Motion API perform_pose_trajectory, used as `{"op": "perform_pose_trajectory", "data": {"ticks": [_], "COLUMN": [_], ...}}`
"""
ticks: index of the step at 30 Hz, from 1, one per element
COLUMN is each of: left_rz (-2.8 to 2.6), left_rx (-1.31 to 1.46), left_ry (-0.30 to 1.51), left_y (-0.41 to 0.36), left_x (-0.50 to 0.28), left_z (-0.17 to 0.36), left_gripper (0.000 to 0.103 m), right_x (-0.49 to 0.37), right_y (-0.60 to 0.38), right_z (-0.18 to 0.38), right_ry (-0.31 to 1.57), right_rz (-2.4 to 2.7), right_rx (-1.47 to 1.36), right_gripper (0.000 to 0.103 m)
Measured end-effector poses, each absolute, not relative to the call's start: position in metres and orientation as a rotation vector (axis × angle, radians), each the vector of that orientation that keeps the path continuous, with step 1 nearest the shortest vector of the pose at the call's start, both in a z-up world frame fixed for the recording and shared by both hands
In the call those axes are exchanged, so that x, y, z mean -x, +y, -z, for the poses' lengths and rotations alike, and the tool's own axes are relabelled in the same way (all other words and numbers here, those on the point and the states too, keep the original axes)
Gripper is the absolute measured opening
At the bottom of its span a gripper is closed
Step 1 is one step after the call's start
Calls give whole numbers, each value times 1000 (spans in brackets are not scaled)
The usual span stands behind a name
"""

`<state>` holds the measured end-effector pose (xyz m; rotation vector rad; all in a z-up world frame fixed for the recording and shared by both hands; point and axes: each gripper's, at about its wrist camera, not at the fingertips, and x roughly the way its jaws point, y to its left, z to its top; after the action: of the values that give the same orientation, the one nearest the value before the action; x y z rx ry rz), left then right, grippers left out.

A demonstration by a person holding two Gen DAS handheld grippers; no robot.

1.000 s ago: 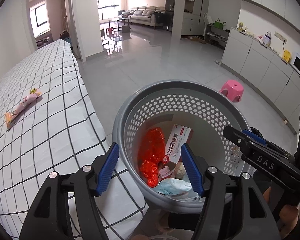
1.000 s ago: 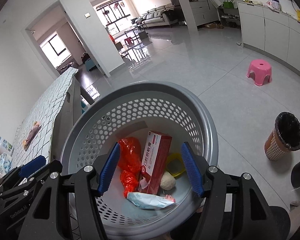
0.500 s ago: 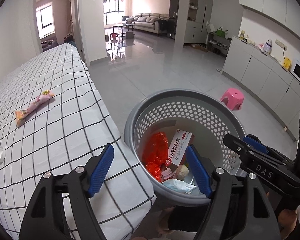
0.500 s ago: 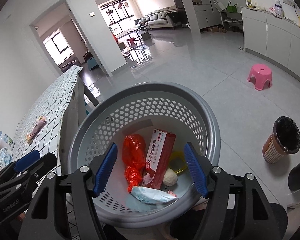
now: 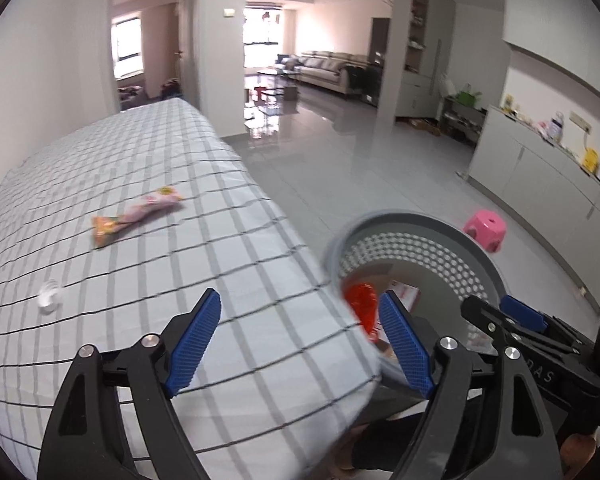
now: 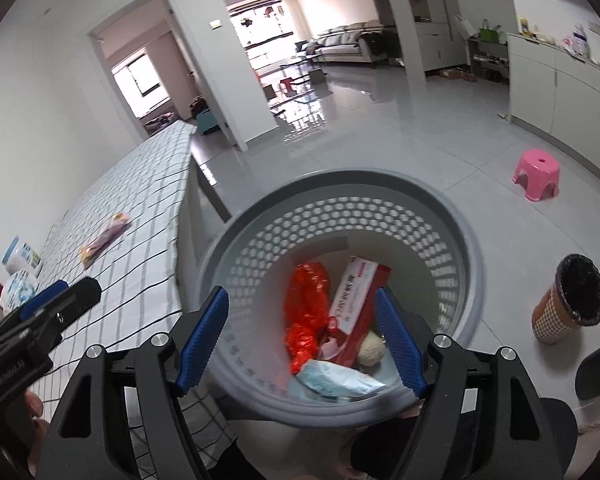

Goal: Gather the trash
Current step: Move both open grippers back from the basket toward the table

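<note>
A grey perforated basket (image 6: 472,264) stands on the floor beside the checked table (image 5: 148,184). Inside lie a red crumpled bag (image 6: 306,312), a red and white box (image 6: 356,292), a pale ball and a light blue wrapper (image 6: 332,380). A pink snack wrapper (image 5: 136,214) and a small clear lid (image 5: 49,294) rest on the tablecloth. My left gripper (image 5: 300,344) hovers over the table's near corner, its jaws opening with nothing between them. My right gripper (image 6: 300,340) hangs above the basket, its jaws opening too, holding nothing.
A pink stool (image 6: 536,172) and a small brown bin with a black liner (image 6: 568,300) stand on the tiled floor. Bottles and packets (image 6: 16,276) sit at the table's left end. White cabinets (image 5: 540,168) line the right wall.
Both grippers have opened wider and lifted. The left one has swung from over the basket to over the table, so the pink wrapper sits nearer the centre. Nothing was picked up.
</note>
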<state>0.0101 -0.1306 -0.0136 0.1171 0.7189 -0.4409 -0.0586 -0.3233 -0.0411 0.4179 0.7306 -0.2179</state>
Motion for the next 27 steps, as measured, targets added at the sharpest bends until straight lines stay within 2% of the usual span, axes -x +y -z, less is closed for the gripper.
{"op": "perform_pose_trajectory", "data": {"ticks": [16, 27], "left_rz": [79, -30], "left_rx": [-31, 1], "left_ry": [674, 688], "left_y": [18, 73], "left_x": [-43, -58], "left_z": [7, 12], "left_gripper": [83, 84], "right_x": [8, -37], "right_y": [-229, -174], "right_z": [36, 27], "right_ry": [775, 781], "right_rz": [4, -117], "right_rx": [-290, -235], "right_gripper": [74, 74]}}
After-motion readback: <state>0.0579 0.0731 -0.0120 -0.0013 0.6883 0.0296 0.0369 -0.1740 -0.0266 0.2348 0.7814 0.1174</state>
